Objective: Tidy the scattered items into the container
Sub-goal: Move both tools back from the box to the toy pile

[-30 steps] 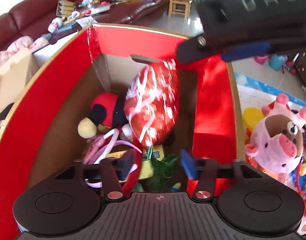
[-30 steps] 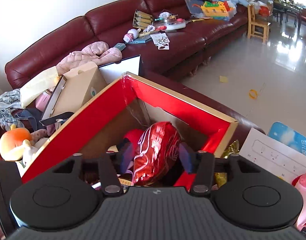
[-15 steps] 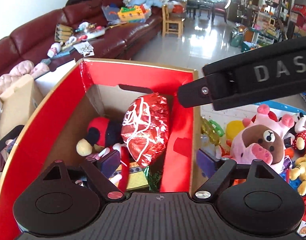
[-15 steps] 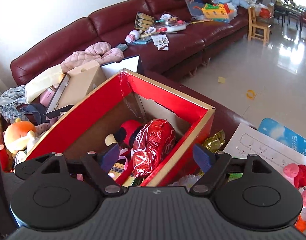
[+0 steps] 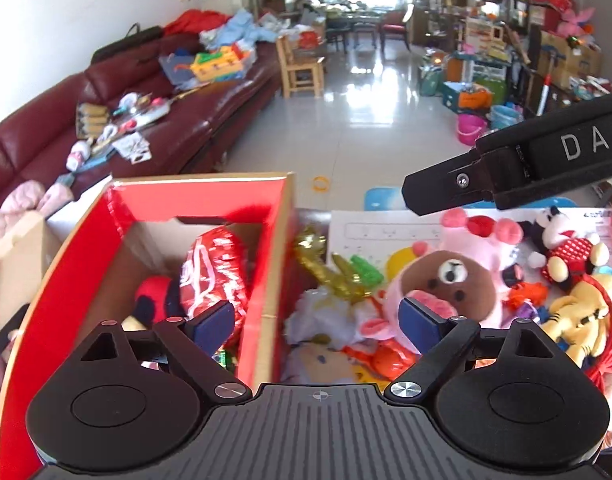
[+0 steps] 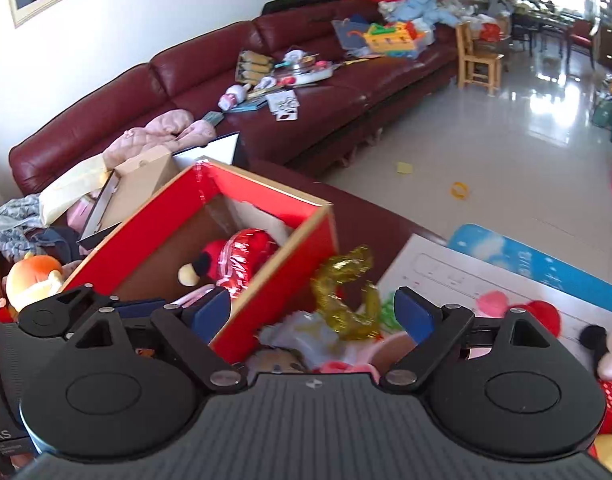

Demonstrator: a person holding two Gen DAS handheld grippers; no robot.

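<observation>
Left wrist | left tool (image 5: 320,322) opening, empty | foil balloon (image 5: 215,270) in box (image 5: 201,200)

Both hand-held grippers, L (image 5: 320,320) + R (image 6: 313,314), jaws opening, empty.

Red box (image 5: 197,204) with brown cardboard inside, holding shiny red foil balloon (image 5: 215,272) with white markings. Gold foil piece (image 6: 346,300), pink-hooded brown bear plush (image 5: 450,280), red white-dotted mouse plush (image 5: 566,248), yellow plush (image 5: 578,312). Dark maroon sofa (image 6: 209,68).
</observation>
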